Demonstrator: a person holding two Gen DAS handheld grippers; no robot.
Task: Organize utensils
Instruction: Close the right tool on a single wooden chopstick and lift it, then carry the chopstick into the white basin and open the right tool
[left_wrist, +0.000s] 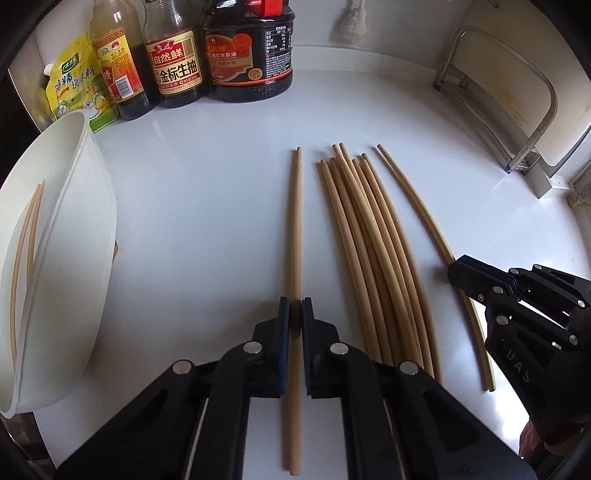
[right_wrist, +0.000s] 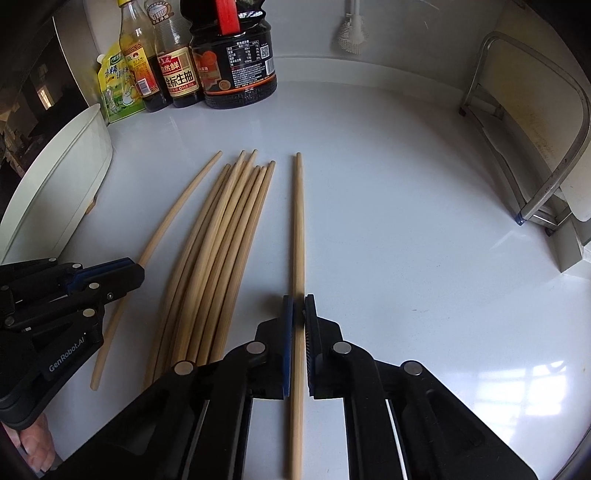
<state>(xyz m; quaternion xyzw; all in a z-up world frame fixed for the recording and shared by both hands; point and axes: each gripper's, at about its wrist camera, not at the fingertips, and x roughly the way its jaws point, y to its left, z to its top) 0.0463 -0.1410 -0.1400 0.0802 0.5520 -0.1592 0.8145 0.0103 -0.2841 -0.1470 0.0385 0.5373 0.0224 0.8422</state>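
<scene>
Carrying surface: white tabletop (left_wrist: 203, 221), glossy, with everything below resting on it.
Bin: white container (left_wrist: 92, 221) at the tabletop's left edge, tilted in the left wrist view; two chopsticks in the bin (left_wrist: 26, 240) lie along its inside.
Rack: metal stand (left_wrist: 535, 122) at the right edge, against the wall.
Condiments: dark sauce jar (left_wrist: 251, 55), two labelled bottles (left_wrist: 173, 62) and a yellow-green pouch (left_wrist: 74, 85), in a row at the back left.
Bundle: loose bundle of chopsticks (left_wrist: 369, 240) lying flat mid-tabletop, tips towards the back wall, between the two single sticks.
Left gripper (left_wrist: 295, 314): closed tight on the left single chopstick (left_wrist: 295, 221), blue pads pressing both its sides partway along the shaft.
Right gripper (right_wrist: 299, 314): closed in the same way on the right single chopstick (right_wrist: 298, 221), pads against both its sides.
Left single chopstick: flat on the tabletop, left of the bundle and apart from it, between bundle and bin.
Right single chopstick: flat on the tabletop, just right of the bundle, on the rack side.
Hands: fingers of a person show behind each gripper at the frame edges.
</scene>
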